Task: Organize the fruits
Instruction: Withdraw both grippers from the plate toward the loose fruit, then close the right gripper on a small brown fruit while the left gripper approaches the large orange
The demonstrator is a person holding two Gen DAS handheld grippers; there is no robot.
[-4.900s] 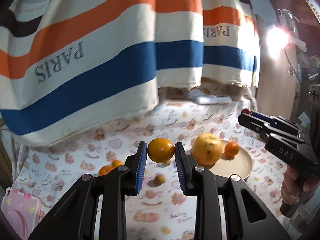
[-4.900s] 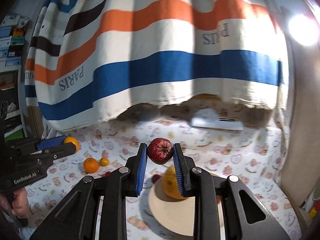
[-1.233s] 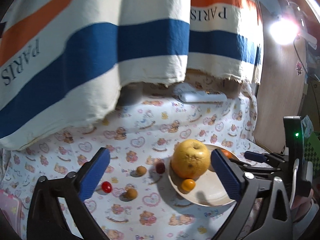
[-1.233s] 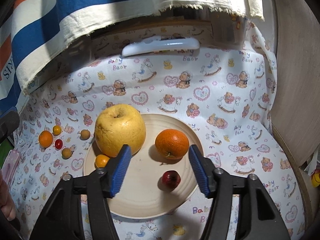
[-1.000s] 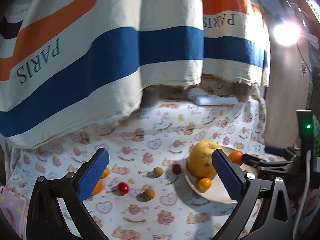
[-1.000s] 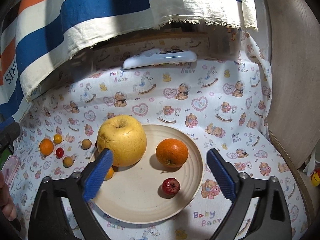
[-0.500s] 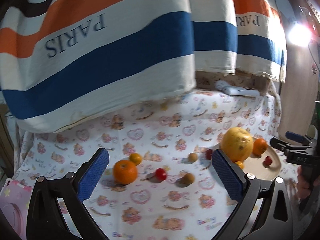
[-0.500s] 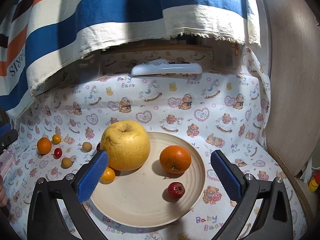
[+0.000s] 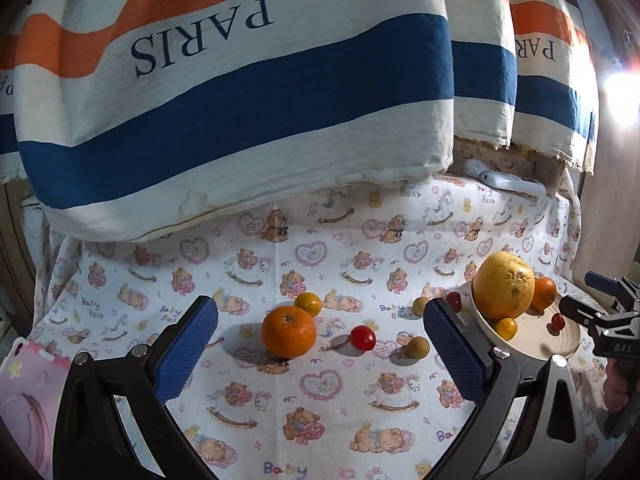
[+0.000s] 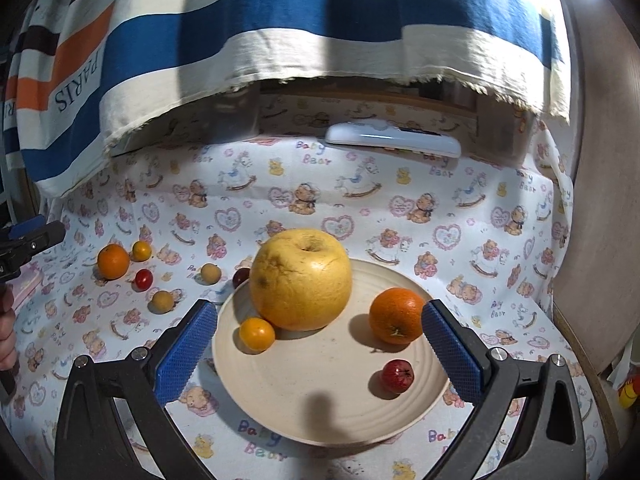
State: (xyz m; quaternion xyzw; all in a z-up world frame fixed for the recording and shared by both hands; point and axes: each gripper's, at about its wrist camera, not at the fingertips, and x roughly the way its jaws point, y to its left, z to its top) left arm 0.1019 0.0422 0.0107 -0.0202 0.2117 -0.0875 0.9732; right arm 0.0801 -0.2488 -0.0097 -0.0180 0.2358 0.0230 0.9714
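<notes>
A cream plate (image 10: pixel 320 404) holds a big yellow pomelo (image 10: pixel 301 279), an orange (image 10: pixel 396 315), a small orange citrus (image 10: pixel 257 333) and a small red fruit (image 10: pixel 397 375). My right gripper (image 10: pixel 320 354) is open and empty above the plate. My left gripper (image 9: pixel 320 348) is open and empty, facing a loose orange (image 9: pixel 289 331), a small citrus (image 9: pixel 308 304), a red cherry tomato (image 9: pixel 363 337) and two small brown fruits (image 9: pixel 418 347) on the cloth. The plate (image 9: pixel 560 340) lies to its right.
A striped PARIS cloth (image 9: pixel 256 92) hangs over the back of the table. A white remote (image 10: pixel 392 140) lies at the back. A pink case (image 9: pixel 24 396) lies at the left edge. A wooden wall (image 10: pixel 600 200) is on the right.
Both grippers set their fruit on the plate and opened. My left gripper swung left to the loose fruits on the cloth. My right gripper drew back from the plate.
</notes>
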